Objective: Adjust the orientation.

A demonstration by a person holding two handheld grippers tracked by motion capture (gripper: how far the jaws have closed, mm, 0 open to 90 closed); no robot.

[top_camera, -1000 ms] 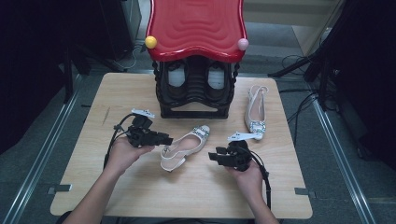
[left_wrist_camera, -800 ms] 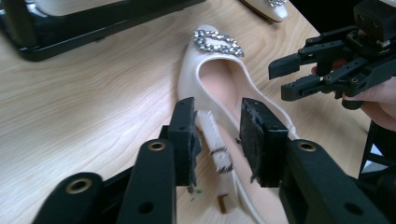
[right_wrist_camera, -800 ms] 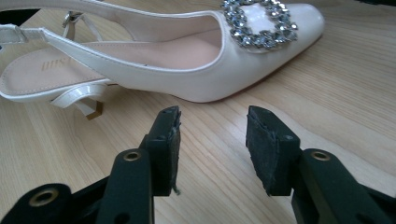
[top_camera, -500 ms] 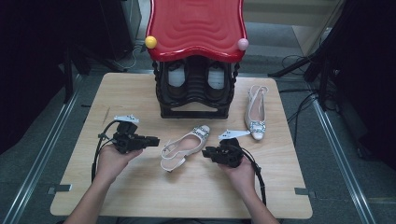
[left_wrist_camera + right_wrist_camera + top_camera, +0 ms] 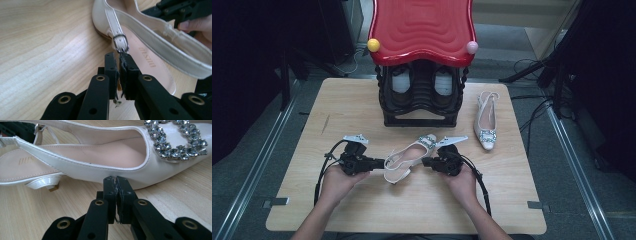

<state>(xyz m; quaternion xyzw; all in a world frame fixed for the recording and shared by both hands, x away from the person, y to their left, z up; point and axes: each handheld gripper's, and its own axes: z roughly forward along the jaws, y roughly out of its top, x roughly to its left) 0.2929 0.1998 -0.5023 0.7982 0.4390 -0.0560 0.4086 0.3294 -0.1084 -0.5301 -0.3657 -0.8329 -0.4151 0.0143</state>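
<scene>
A white slingback shoe [image 5: 408,156] with a crystal buckle [image 5: 175,141] lies on its sole in the middle of the wooden table [image 5: 362,105]. My left gripper [image 5: 376,162] points at its heel end. Its jaws have just been closing and now meet, with nothing seen between them. Its tips [image 5: 119,56] sit right below the strap's small metal buckle [image 5: 121,45]. My right gripper [image 5: 428,161] comes in from the other side. Its jaws have also just been closing and are pressed together. Its tips [image 5: 115,180] rest against the shoe's side wall, with nothing pinched.
The matching shoe [image 5: 486,122] lies to the right, toe toward me. A black shoe rack [image 5: 422,100] with a red wavy top [image 5: 422,25] stands at the table's back, a pair of shoes inside. Cables trail from both grippers over the table front.
My left gripper slid left and nearer the front edge, and its tips now point at the shoe's heel strap. The right gripper shifted slightly left against the shoe. The shoe stayed put.
</scene>
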